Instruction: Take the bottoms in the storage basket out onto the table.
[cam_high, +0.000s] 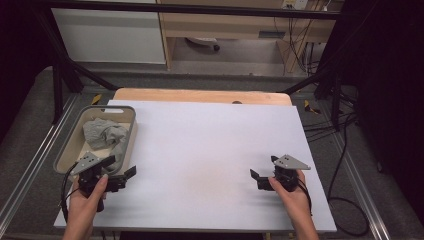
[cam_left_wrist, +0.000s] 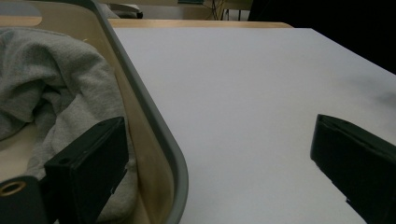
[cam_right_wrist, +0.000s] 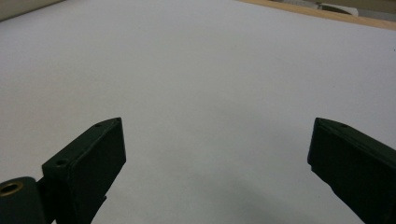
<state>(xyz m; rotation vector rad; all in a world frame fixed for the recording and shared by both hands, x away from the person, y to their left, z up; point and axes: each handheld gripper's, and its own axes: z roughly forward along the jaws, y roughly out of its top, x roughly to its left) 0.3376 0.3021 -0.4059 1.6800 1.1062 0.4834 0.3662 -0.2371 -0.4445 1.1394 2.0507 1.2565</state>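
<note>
A crumpled grey cloth (cam_high: 106, 133) lies in the basket (cam_high: 131, 131) at the tabletop's (cam_high: 210, 150) left edge, just ahead of the left tool (cam_high: 120, 170), whose spread jaws straddle the near rim, one over the cloth. The right tool (cam_high: 264, 176), also spread and holding nothing, rests well apart on the bare right side, so the left hand looks better placed for the pick-up.

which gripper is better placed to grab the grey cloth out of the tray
Left. The left gripper hangs open at the tray's near corner, one jaw over the grey cloth. The right gripper, also open, sits across the table.

You have no readable text, label, brand, number or sign anywhere here, nothing legible on table, bin or grippers.
</note>
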